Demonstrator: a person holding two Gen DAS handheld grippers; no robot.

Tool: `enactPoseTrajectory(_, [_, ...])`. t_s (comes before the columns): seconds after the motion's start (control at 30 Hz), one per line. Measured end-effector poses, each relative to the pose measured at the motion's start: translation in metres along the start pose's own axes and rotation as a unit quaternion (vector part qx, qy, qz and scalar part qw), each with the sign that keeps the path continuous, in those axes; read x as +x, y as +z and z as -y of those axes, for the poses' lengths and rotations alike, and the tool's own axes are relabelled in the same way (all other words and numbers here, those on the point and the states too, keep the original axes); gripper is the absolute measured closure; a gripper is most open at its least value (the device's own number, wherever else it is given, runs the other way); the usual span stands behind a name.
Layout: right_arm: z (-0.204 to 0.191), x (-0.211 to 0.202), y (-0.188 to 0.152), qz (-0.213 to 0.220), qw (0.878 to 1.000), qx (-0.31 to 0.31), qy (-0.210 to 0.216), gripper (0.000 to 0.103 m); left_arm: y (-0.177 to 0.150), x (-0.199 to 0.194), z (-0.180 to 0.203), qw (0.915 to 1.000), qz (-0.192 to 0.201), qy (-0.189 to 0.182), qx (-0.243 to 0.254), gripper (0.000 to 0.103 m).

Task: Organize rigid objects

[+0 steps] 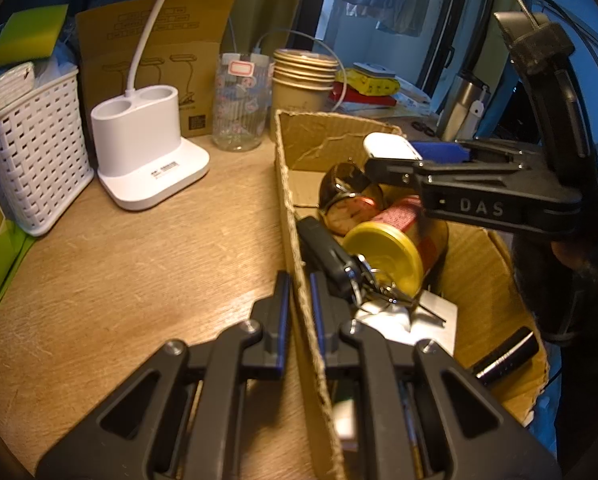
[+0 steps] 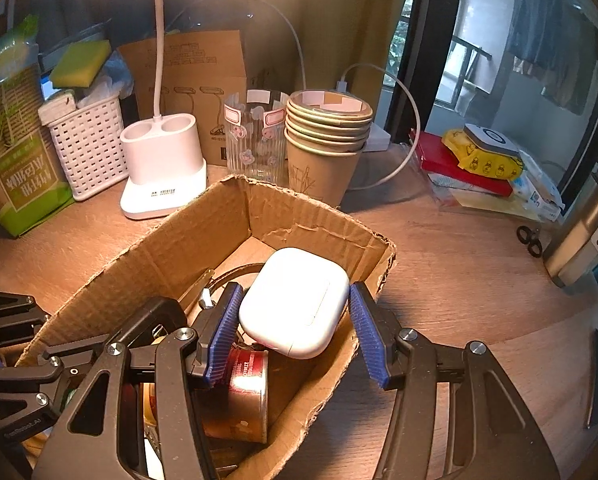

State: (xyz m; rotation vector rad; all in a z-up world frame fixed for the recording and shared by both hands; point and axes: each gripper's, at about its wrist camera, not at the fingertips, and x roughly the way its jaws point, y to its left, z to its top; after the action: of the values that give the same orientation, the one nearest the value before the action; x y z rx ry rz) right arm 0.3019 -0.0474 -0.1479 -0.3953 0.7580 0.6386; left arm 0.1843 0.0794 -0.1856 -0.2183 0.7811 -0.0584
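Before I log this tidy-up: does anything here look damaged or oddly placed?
The cardboard box has ragged, torn edges. The left tool is clamped on its side wall. The white earbud case sits tilted between the right tool's pads, over the box.
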Motion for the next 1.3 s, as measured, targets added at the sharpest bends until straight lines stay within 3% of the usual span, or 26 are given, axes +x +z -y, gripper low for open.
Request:
enactPoseTrajectory(0.4, [-0.013,0.010,0.000,-0.032,0.997,-0.052,-0.042,0.045,0.000,-0.004,0.004,1.0000,0.003,0.002,0.004,0.091])
enactPoseTrajectory(0.67, [-0.013,0.007,0.004,-0.044,0.997,-0.054,-0.042,0.045,-0.002,-0.006,0.009,0.9999,0.004,0.008,0.008,0.091])
enactPoseTrajectory(1.3, [-0.020,-0.066,-0.003,-0.019,0.997,0.009,-0.077,0.045,-0.004,-0.022,0.014,0.9989,0.037,0.023,0.020,0.091])
